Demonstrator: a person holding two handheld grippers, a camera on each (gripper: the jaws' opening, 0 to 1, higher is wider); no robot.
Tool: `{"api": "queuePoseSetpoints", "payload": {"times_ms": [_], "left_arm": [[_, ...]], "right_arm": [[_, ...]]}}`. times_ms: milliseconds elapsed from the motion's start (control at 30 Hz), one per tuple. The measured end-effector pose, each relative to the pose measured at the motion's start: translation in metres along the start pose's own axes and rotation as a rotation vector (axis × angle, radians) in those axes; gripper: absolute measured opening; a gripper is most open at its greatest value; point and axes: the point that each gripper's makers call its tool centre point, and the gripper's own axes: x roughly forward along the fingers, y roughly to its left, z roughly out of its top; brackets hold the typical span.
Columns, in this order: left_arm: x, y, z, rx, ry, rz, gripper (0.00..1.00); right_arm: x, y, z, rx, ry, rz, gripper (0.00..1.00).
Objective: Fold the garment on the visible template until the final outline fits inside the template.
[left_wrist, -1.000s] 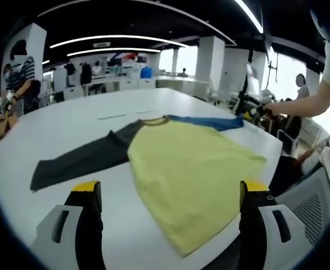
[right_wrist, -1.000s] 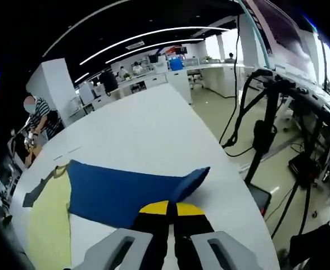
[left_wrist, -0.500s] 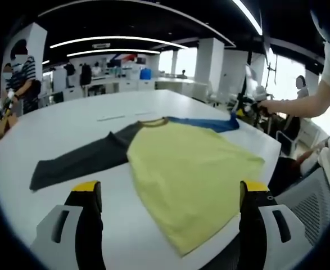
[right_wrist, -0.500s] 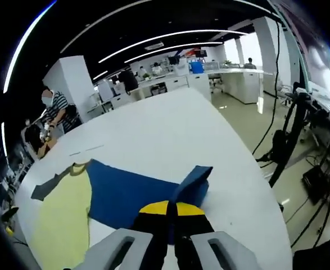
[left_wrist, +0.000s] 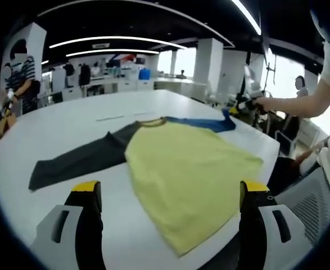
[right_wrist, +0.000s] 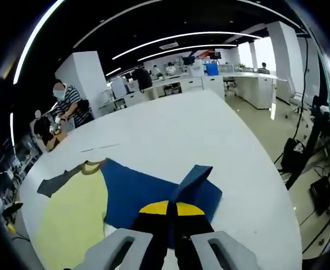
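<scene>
**Blue sleeve lifted further toward the shirt body**

While pinched in the right claw [right_wrist: 171,209], blue sleeve [right_wrist: 153,191] now raised and doubled over more than a second ago, its end standing up as a flap just past the yellow tips. Jaws pressed together on the cloth, no gap between them. More of the white worktop [right_wrist: 170,126] visible around the sleeve than before, camera having swung.

Left claw [left_wrist: 167,194] spread wide, holding nothing, hovering low over the near edge of the worktop [left_wrist: 69,121], as before. Just beyond it, yellow shirt body [left_wrist: 190,169] flat, near hem close to the worktop edge. Grey sleeve [left_wrist: 77,160] stretched out flat to the left. Farther off on the right, blue sleeve [left_wrist: 201,122] with its tip pulled up off the surface, drawn slightly inward compared with earlier. At the far left, person in a striped top [left_wrist: 19,76].
</scene>
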Motion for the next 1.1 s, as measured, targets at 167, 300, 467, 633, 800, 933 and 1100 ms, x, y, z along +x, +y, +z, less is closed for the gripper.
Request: {"api": "queuePoseSetpoints", "payload": {"times_ms": [167,300,467,633,800,933,1100], "left_arm": [[0.000,0.000,0.002,0.000,-0.007,0.002,0.99],[0.000,0.000,0.001,-0.001,0.000,-0.002,0.99],[0.001,0.000,0.003,0.002,-0.001,-0.004,0.99],[0.002,-0.001,0.003,0.006,0.004,-0.009,0.99],[0.002,-0.001,0.003,0.006,0.002,-0.010,0.99],[0.001,-0.002,0.002,0.008,0.007,-0.014,0.99],[0.001,-0.003,0.003,0.007,0.005,-0.014,0.99]], "right_arm": [[0.007,0.011,0.002,-0.015,0.009,0.019,0.00],[0.016,0.017,0.007,-0.009,0.008,0.037,0.00],[0.022,0.035,0.005,-0.034,0.028,0.060,0.00],[0.028,0.057,0.003,-0.056,0.045,0.092,0.00],[0.033,0.076,-0.001,-0.086,0.068,0.121,0.00],[0.037,0.092,-0.005,-0.103,0.084,0.149,0.00],[0.041,0.109,-0.006,-0.121,0.094,0.178,0.00]]}}
